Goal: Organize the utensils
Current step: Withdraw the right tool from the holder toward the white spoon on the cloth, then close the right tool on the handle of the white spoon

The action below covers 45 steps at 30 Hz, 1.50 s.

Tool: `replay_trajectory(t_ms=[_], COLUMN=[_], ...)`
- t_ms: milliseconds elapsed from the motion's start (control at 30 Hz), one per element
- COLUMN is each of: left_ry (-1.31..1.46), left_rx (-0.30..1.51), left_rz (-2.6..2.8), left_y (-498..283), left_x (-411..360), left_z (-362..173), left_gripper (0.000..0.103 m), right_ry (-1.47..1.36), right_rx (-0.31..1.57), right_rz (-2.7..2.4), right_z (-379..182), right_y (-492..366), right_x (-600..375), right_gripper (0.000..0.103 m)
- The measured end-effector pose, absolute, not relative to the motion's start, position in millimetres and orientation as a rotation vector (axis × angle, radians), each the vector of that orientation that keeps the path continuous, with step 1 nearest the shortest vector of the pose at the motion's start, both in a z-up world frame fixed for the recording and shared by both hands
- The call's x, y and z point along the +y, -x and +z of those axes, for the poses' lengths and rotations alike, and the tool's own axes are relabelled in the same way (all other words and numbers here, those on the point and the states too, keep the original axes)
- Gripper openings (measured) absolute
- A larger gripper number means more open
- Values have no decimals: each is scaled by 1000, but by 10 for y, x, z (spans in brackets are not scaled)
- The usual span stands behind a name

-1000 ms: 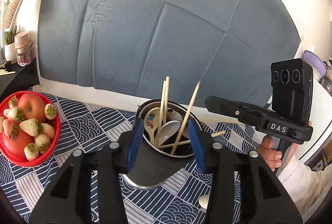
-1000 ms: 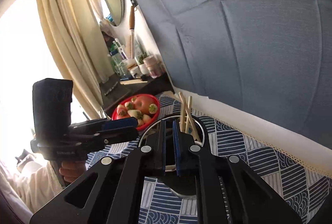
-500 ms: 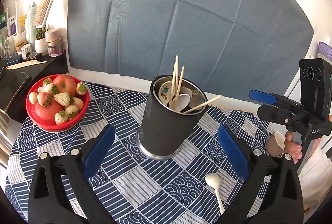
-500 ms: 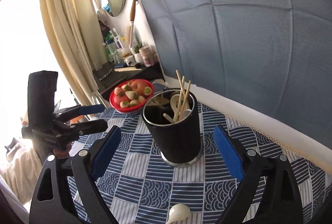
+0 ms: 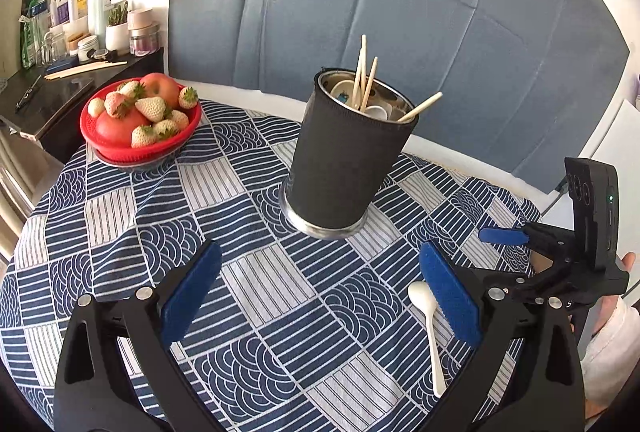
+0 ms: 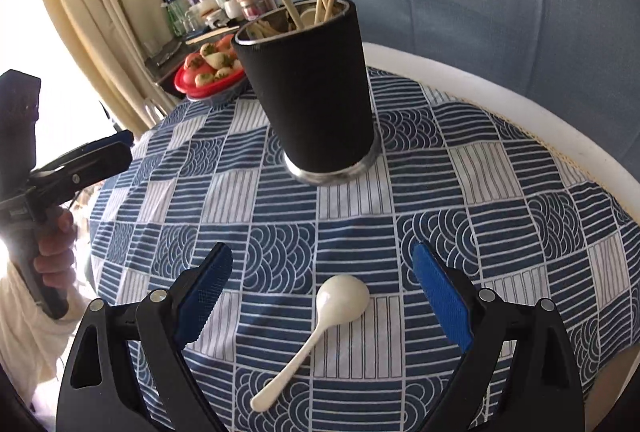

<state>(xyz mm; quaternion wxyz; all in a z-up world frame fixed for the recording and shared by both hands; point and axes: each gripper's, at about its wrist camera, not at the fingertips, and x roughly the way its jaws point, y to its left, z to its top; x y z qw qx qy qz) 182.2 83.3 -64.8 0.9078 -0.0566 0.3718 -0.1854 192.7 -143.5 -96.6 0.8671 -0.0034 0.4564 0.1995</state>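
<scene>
**White spoon to be collected**

A white plastic spoon (image 6: 324, 328) lies on the blue patterned tablecloth (image 6: 480, 192), in front of the black sleeved steel utensil holder (image 6: 316, 84). The right gripper (image 6: 322, 296) is spread wide around its bowl, holding nothing; the left gripper (image 5: 320, 296) is likewise wide and empty. The handle is best pinched squarely, then lifted clear.
</scene>
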Motion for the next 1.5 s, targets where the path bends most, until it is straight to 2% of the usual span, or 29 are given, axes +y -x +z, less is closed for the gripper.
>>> replay_trajectory(t_ms=[433,633,733,767,800,833,933,1100,1433,1467,1500], left_ry=[123,130,147,148,146,142,131,129,14,12,17], left_rx=[795,796,807,811,816,820,829,862,956,964,976], left_rz=[-312,-298,-296,-296,-298,-300,-310,-371,-544,-556,-582], left_y=[-1398,-1279,-1248,-1239,-1228,-1220,-1191,-1153,-1078,-1086,-1100], left_x=[847,838,814,797,775,750,677,519,-85,-123,-156], left_z=[-888,-960,-1026,-1048,-1067,-1085,-1124,-1218,-1610,-1639,-1670], left_gripper=[97,97,97,97,97,97,97,97,97,92,78], right_ry=[84,132,181,179,179,178,163,-96,-219,-229,-236], right_rx=[1121,1132,1098,1093,1087,1087,1109,1167,1167,1167,1166], right_rz=[311,241,215,221,224,234,257,318,343,347,349], right_z=[-1636,-1798,-1817,-1809,-1785,-1764,-1738,-1705,-1731,-1736,-1740], right_y=[-1806,-1818,-1809,-1808,-1806,-1810,-1841,-1924,-1942,-1951,-1956], right_x=[-1337,-1304,-1245,-1236,-1225,-1213,-1227,-1484,-1563,-1562,-1565], right_gripper=[87,86,75,67,48,37,37,34,33,33,32])
